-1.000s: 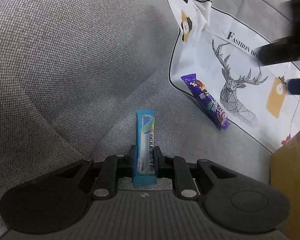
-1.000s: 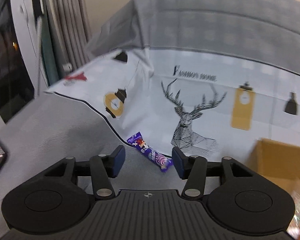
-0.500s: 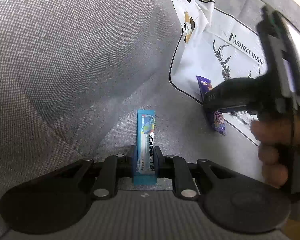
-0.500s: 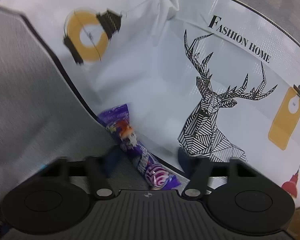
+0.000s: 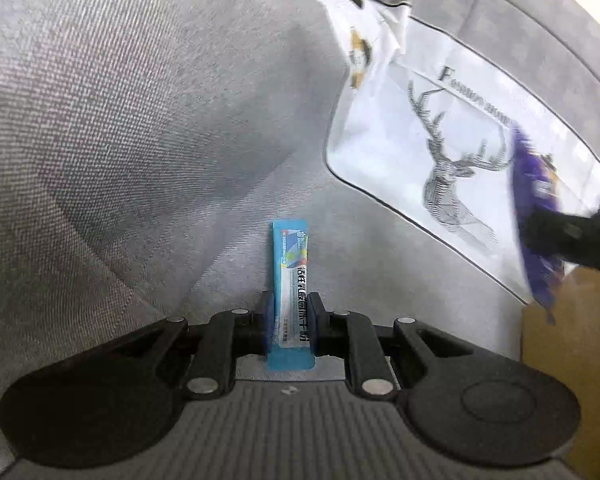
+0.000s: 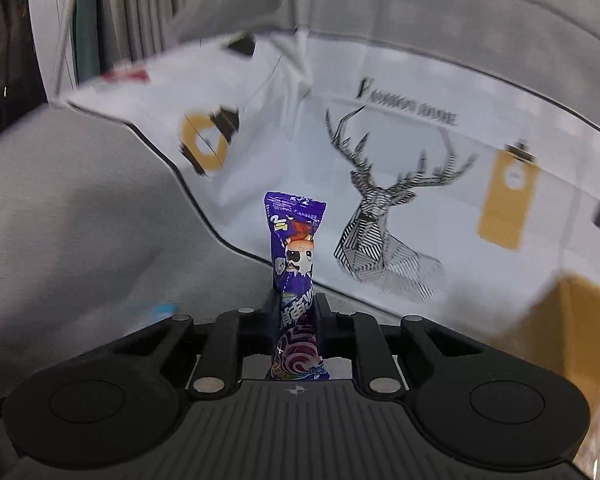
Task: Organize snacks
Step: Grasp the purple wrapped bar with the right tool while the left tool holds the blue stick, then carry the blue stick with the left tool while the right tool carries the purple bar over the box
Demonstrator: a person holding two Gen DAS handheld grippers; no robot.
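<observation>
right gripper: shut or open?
Shut. The right gripper clamps the purple candy between its fingers, lifted off the cloth.

Blue sachet and purple candy wrapper, each clamped lengthwise, airborne.

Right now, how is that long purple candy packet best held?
Across its narrow width, near the lower end, as the right hand-held gripper does: the purple candy packet is a slim strip, so fingers closing on its two long edges hold it upright.
</observation>
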